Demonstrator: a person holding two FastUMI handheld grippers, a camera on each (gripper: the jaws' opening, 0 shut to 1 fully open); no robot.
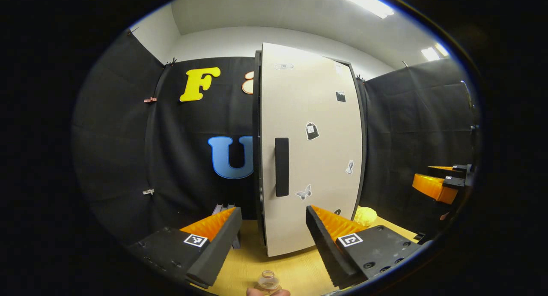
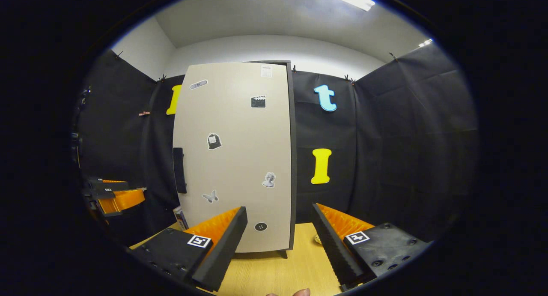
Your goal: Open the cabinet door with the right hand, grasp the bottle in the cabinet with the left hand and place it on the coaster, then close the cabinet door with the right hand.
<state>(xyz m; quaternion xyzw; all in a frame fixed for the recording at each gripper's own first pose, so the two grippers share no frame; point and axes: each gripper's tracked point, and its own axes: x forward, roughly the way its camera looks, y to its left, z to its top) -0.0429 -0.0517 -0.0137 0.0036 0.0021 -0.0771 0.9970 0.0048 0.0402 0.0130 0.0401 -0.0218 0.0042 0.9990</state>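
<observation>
- Fingers of left gripper (image 1: 274,240) are standing apart, gripping nothing, pointing at the cabinet door (image 1: 310,150); right gripper (image 2: 278,240) likewise spread and empty.
- Cabinet door is sitting closed, dark handle (image 1: 281,166) on its left edge, stickers scattered over its face.
- Bottle (image 1: 268,282) is standing on the wooden table (image 1: 295,266), in front of the door, below the left fingers.
- Yellow object (image 1: 365,216) is lying right of the door's base.
</observation>
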